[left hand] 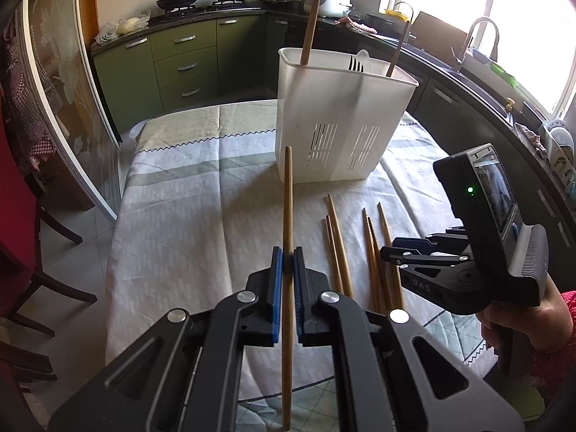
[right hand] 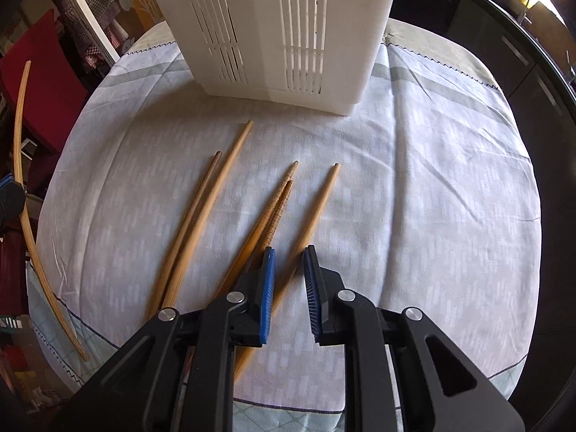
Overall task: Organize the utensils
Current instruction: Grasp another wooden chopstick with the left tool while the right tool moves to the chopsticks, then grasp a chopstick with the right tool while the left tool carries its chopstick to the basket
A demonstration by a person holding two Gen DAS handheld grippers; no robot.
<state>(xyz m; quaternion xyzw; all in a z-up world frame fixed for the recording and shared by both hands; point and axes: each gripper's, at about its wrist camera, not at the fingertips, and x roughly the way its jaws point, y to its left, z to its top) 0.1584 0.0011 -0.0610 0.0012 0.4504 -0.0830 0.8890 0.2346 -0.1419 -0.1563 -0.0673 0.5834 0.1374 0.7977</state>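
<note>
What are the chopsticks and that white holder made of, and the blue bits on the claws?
Chopsticks: likely bamboo or wood, matte tan with faint grain; two have ringed tips. Holder: looks like moulded plastic, smooth, slightly translucent white, with cut drain slots. Blue pads on the right gripper: probably rubber, ribbed and dull.

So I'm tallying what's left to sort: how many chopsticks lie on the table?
5: two left, two touching in the middle, one under the open right gripper.
</note>
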